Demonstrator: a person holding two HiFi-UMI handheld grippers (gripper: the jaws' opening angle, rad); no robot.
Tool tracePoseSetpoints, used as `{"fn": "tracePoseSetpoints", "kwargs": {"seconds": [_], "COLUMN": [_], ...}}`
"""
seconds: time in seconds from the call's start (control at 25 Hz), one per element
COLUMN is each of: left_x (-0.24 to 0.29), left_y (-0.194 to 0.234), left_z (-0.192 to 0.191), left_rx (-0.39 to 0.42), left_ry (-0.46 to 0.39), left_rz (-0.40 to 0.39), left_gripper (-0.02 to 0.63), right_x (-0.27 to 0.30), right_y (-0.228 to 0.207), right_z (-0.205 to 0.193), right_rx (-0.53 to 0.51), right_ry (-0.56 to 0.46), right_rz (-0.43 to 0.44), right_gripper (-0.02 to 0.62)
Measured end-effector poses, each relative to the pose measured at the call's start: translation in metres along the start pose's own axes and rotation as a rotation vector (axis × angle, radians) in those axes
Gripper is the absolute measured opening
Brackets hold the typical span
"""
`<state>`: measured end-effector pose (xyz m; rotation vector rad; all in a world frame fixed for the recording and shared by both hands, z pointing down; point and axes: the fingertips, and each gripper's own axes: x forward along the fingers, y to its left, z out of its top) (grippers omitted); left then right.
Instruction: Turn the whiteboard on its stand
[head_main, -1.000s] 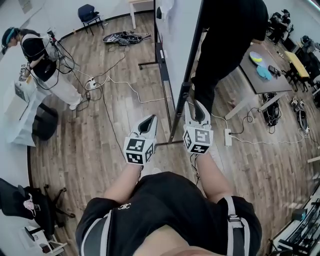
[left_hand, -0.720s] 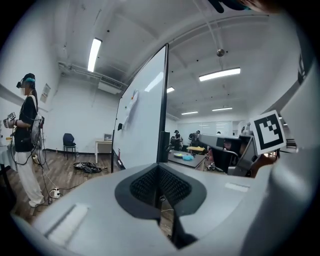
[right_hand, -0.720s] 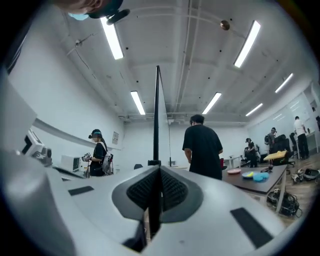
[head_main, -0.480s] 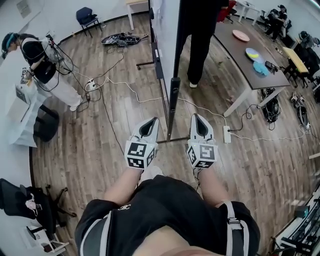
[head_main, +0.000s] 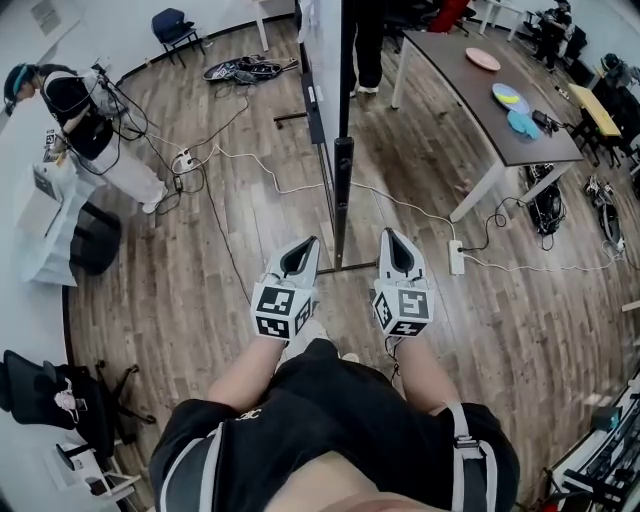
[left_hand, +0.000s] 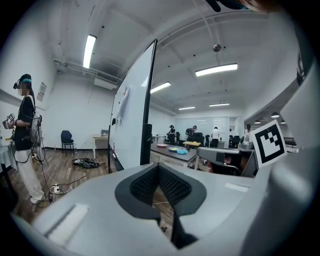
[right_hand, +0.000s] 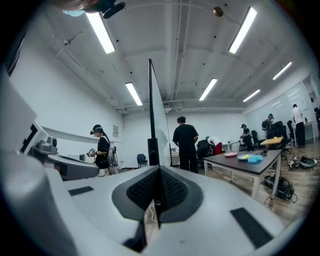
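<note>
Wood-look floor (head_main: 180, 290), dark table (head_main: 470, 100), seemingly blue chair (head_main: 176, 24), ceiling strip lights (right_hand: 101, 33).

The whiteboard (head_main: 327, 50) has a white face and a black frame, and its stand (head_main: 342, 190) is black. The left gripper (head_main: 304, 245) and right gripper (head_main: 391, 236) are light grey with black ribbed pads and black-and-white square markers. The floor (head_main: 250, 250) is brown wood planking. The surface (head_main: 450, 75) is dark brown on white legs and carries a pink plate (head_main: 483, 60) and a blue cloth (head_main: 522, 123).
</note>
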<state>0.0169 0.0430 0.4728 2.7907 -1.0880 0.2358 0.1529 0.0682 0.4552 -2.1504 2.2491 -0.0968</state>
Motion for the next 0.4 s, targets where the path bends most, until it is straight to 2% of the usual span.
{"fn": "tracePoseSetpoints", "kwargs": {"seconds": [0.4], "left_x": [-0.0082], "left_y": [-0.0016], "left_z": [-0.0060], "left_rx": [-0.013], "left_ry": [0.010], "left_rz": [0.009], "left_gripper": [0.009], "right_x": [-0.0025], "right_y": [-0.0015], "right_z": [0.0009], "right_rx": [0.002], "right_ry": [0.002], "right_rz": [0.000], "right_gripper": [0.006]}}
